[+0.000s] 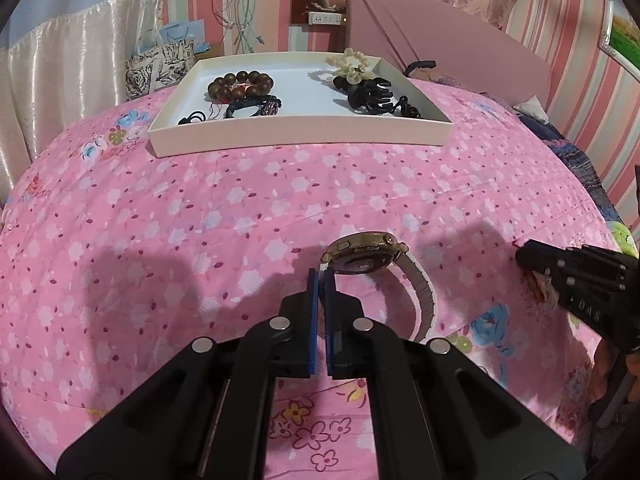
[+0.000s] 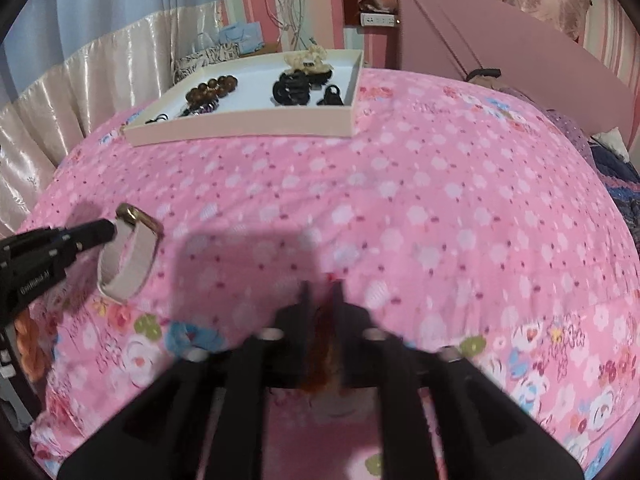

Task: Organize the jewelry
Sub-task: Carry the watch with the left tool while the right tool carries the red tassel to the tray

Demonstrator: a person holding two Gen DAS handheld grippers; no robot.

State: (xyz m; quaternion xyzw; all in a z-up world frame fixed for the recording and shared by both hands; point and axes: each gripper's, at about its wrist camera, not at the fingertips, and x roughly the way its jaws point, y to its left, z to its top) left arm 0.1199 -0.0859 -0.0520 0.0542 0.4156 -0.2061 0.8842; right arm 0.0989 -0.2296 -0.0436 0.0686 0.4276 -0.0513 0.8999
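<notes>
A gold watch [image 1: 362,254] with a white strap is pinched by its strap end in my left gripper [image 1: 321,276], which is shut on it just above the pink bedspread. In the right wrist view the watch [image 2: 128,252] hangs from the left gripper [image 2: 110,230] at the far left. My right gripper [image 2: 321,290] is shut on a small orange-red item [image 2: 322,344], blurred; it also shows in the left wrist view [image 1: 524,260] at the right edge. A white tray [image 1: 296,130] at the far side holds a wooden bead bracelet [image 1: 240,84], black hair ties and a black claw clip [image 1: 370,94].
The pink floral bedspread [image 1: 240,208] covers the whole near area. A pink headboard [image 1: 440,40] stands behind the tray. A patterned bag [image 1: 156,66] and a curtain are at the far left. A dark blanket [image 1: 576,152] lies at the right edge.
</notes>
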